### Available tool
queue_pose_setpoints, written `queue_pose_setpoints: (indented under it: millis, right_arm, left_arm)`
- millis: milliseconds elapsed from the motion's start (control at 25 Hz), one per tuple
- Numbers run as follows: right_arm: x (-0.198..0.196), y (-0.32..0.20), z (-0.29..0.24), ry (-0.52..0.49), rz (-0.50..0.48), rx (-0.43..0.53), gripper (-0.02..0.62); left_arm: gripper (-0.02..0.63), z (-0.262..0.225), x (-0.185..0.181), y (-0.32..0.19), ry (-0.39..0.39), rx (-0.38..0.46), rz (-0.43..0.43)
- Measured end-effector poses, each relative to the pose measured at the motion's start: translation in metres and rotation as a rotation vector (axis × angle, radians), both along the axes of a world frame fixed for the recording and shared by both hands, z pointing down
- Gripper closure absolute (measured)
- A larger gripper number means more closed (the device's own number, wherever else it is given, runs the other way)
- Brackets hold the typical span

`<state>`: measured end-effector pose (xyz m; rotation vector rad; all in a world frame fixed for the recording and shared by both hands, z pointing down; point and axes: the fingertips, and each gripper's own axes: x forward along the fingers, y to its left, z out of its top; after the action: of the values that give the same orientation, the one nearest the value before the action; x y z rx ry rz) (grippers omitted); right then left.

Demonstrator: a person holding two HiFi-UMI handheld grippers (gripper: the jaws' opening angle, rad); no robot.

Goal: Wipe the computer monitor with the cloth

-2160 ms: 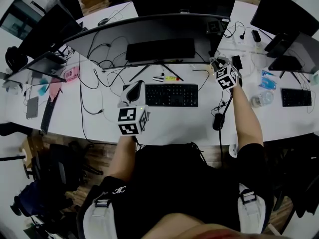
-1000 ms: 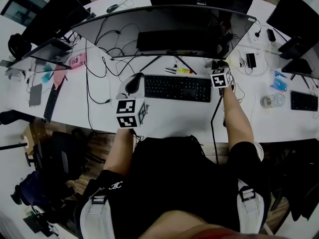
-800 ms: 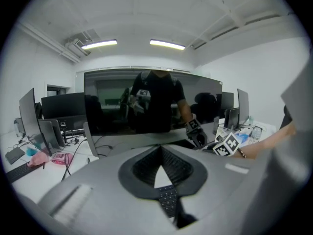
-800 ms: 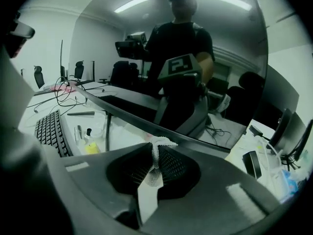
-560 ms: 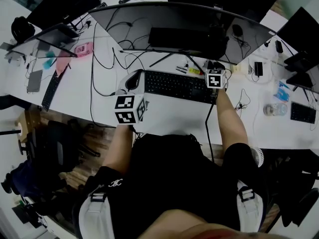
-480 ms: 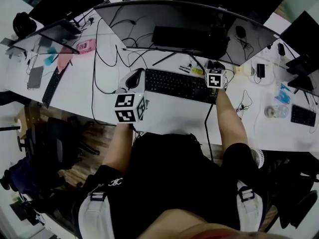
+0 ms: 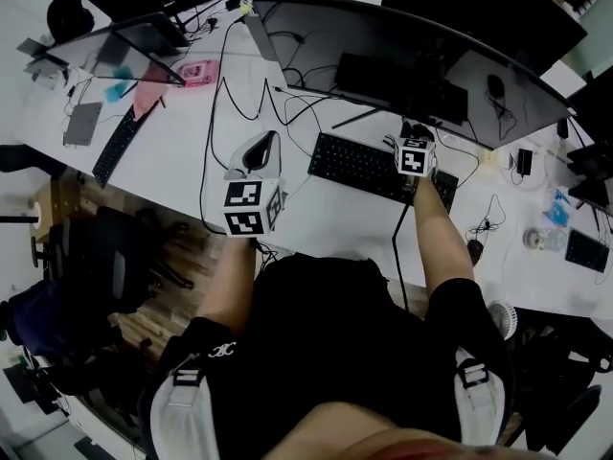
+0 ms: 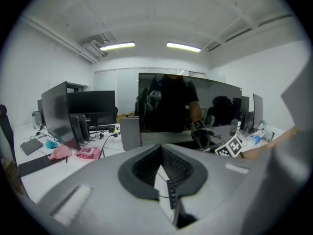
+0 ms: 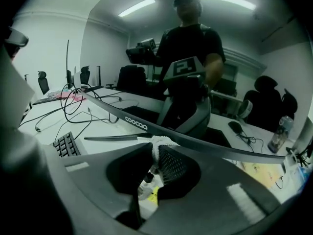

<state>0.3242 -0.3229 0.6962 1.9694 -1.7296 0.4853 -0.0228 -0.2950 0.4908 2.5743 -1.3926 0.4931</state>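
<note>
Monitor (image 7: 412, 60) just ahead of my right claw (image 7: 414, 134), which grips the cloth (image 9: 161, 142).
The cloth sits at the claw's tips, close under the monitor's lower edge. I judge wiping is about to start: next I raise it and press it on the glass. My left claw (image 8: 161, 155) is clenched on nothing.

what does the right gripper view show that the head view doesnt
Only the right gripper view: the white cloth pinched in the right gripper, near the lower edge of the monitor, and the person reflected in the screen.
Only the head view: the left gripper over the desk, left of the keyboard, and a pink item further left.
Both: the curved monitor and the keyboard.
</note>
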Motion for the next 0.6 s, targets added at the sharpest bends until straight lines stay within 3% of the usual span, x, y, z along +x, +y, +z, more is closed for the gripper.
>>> queue_pose_setpoints:
  millis: [320,600]
  right_arm:
    - [-0.053,-0.025,-0.007,0.019,-0.012,-0.011,0.565]
    - [-0.104,-0.049,-0.007,0.007,-0.040,0.008,0.565]
  left_arm:
    - [0.554,0.003,-0.051,-0.021,0.055,-0.031,-0.024]
    - [0.554,0.008,-0.085,-0.033,0.056,-0.013,-0.027]
